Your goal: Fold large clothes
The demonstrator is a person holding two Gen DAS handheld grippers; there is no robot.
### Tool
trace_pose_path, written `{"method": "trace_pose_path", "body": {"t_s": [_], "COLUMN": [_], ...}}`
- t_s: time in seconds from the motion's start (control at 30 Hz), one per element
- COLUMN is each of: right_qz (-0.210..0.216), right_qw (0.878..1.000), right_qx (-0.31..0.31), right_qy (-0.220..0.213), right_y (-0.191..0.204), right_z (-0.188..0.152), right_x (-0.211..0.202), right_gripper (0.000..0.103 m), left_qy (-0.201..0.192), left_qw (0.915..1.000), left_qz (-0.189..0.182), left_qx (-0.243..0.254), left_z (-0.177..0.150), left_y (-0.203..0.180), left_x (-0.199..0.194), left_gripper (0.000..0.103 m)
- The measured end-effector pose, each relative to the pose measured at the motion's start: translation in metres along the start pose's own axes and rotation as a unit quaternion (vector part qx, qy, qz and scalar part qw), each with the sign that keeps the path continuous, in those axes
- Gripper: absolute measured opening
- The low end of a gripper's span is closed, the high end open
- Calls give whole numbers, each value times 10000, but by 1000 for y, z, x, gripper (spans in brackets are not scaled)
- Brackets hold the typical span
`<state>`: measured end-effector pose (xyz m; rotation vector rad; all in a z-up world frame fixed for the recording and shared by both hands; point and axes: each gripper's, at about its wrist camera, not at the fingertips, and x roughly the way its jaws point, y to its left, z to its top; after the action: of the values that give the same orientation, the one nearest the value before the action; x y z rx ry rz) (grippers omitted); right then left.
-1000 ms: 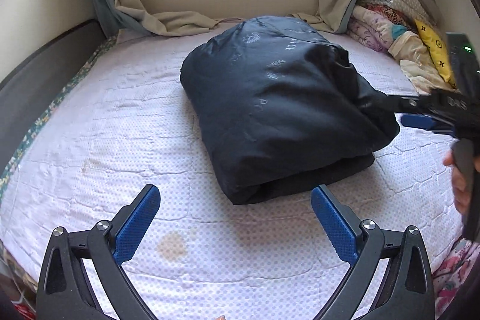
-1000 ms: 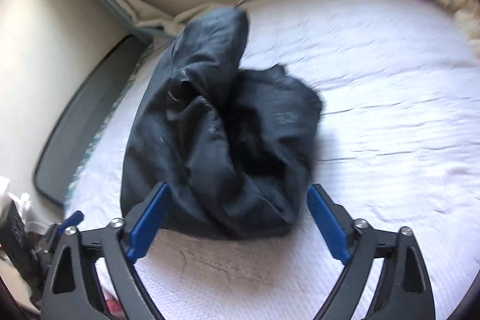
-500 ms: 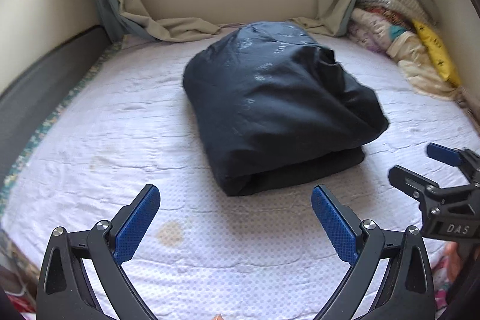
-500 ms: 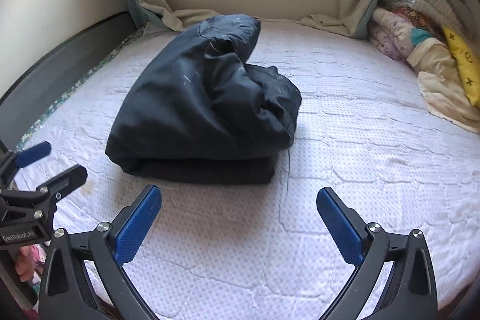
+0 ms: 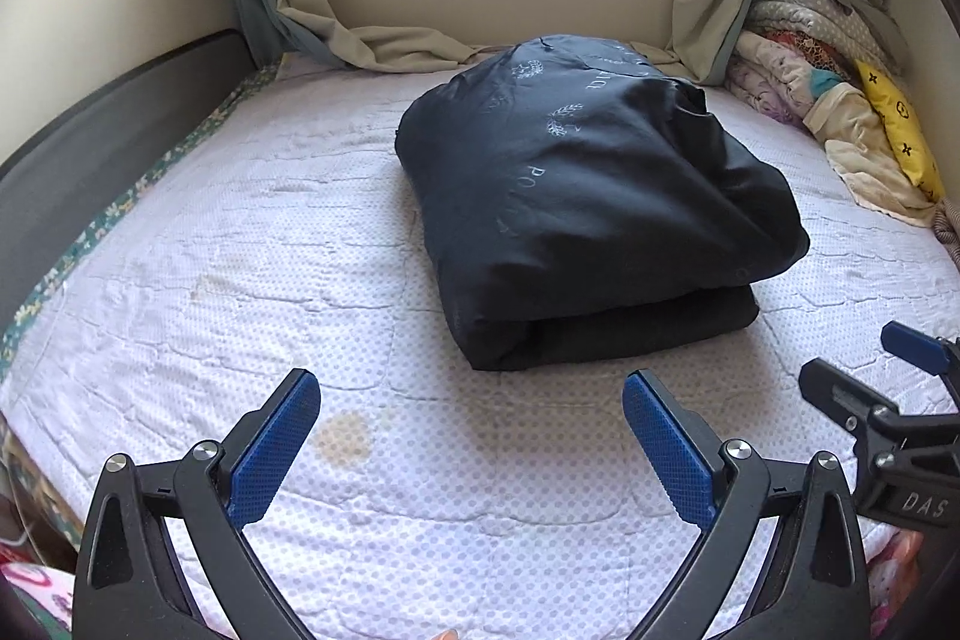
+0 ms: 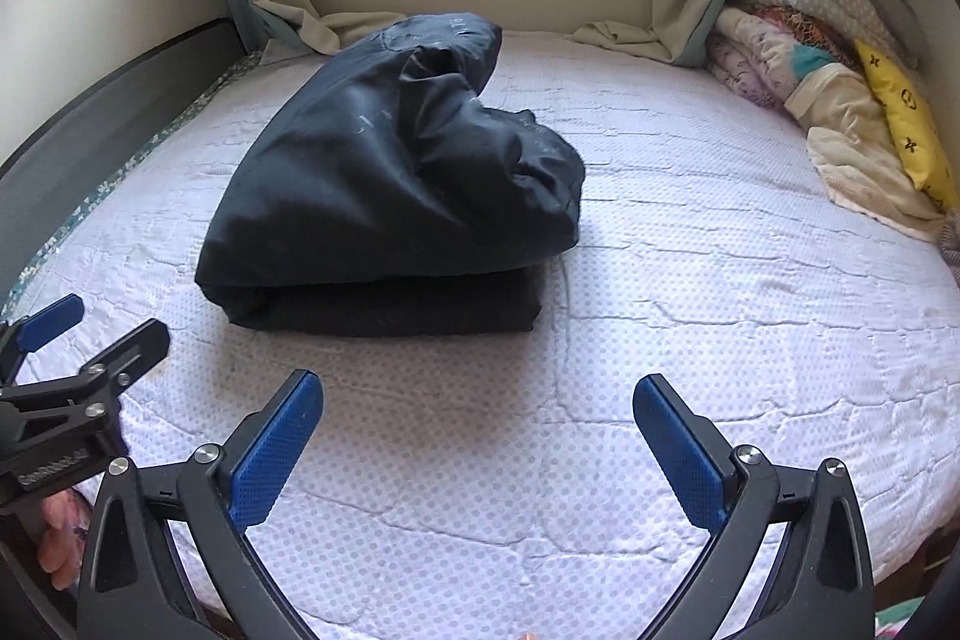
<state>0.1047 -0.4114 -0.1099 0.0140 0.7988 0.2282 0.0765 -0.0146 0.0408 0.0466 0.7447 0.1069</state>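
- Dark navy jacket [image 5: 594, 202], puffy and folded into a thick bundle, lies in the middle of the white quilted mattress [image 5: 240, 244], its folded edge facing the near side of the bed.
- Both tools are held low over the near edge of the mattress, pointing toward the window wall, well apart from the jacket and touching nothing.
- Left gripper [image 5: 471, 445] has its blue pads spread wide with only bare mattress between them; a brownish stain [image 5: 343, 437] sits just beside its left pad.
- Right gripper [image 6: 478, 433] is likewise spread wide and holds nothing.
- From the left wrist view the right gripper shows at the far right edge, level with the left one; pale printed lettering and leaf motifs show on the jacket's top.
- From the right wrist view the left gripper [image 6: 90, 328] appears at the left edge, with the person's fingers [image 6: 57, 538] under it; this side shows the jacket's bunched, rumpled end instead.
- A pile of bedding [image 6: 804, 40] with a yellow pillow [image 6: 909, 124] fills the far right corner; curtains [image 5: 384, 40] trail onto the mattress below the window.
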Motion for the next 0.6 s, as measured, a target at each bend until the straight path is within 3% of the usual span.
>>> {"method": "trace_pose_path", "body": {"t_s": [0.6], "right_qz": [-53], "right_qw": [10000], "right_qx": [76], "right_qy": [-23], "right_y": [-2], "right_z": [2], "right_x": [4], "right_gripper": [103], "left_qy": [11], "left_qw": [10000], "left_qz": [-51], "left_qx": [14], "left_z": [0], "left_y": [-7], "left_x": [8], "left_gripper": [102]}}
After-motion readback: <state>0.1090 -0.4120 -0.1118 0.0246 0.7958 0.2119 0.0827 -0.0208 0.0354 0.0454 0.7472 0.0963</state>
